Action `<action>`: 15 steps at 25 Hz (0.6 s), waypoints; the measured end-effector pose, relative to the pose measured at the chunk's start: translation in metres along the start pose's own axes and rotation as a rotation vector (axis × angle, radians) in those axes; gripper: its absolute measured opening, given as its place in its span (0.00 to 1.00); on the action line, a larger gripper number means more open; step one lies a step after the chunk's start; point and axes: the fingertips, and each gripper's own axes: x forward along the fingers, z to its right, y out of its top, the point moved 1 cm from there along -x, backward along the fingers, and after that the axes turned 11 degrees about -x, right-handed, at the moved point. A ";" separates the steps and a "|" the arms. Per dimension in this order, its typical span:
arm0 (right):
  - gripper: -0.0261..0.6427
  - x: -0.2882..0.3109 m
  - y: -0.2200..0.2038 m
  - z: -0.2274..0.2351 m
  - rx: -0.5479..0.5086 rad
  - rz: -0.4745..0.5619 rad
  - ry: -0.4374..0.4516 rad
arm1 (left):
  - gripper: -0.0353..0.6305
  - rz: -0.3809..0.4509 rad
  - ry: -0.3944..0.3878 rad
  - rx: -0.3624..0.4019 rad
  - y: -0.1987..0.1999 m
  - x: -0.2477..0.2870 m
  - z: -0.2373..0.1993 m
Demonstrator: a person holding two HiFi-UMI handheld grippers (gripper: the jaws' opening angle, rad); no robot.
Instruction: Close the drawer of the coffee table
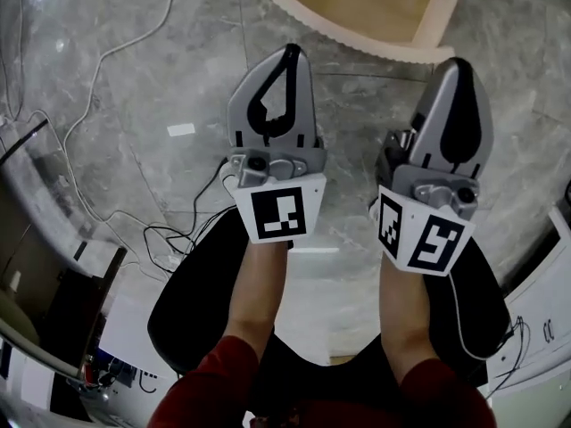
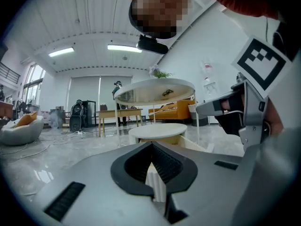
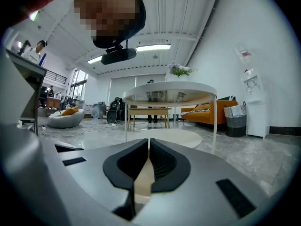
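The low round cream coffee table (image 2: 157, 131) stands ahead on the floor, and its top (image 3: 174, 136) shows beyond the right gripper's jaws. Its wooden drawer (image 1: 357, 3) is pulled out toward me, with its ribbed front (image 1: 357, 41) nearest and nothing visible inside. My left gripper (image 1: 290, 56) is shut and empty, its tip (image 2: 151, 147) a short way in front of the drawer front. My right gripper (image 1: 457, 65) is beside it, level with it, also shut on nothing (image 3: 148, 142). Neither touches the drawer.
A taller round glass-topped table (image 3: 169, 91) stands over the low one. Cables (image 1: 89, 105) trail over the marble floor at the left. An orange sofa (image 2: 171, 109) and a waste bin (image 3: 235, 121) lie further back. White furniture (image 1: 544, 310) is at my right.
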 end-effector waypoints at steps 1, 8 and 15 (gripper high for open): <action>0.08 0.000 -0.011 0.000 -0.002 0.013 -0.014 | 0.07 0.008 0.003 0.008 -0.012 0.004 0.001; 0.08 -0.016 -0.066 0.014 -0.067 0.086 -0.070 | 0.07 0.030 0.008 -0.038 -0.071 0.003 0.015; 0.08 -0.019 -0.090 0.031 -0.045 0.160 -0.122 | 0.07 0.099 -0.039 0.002 -0.082 0.014 0.023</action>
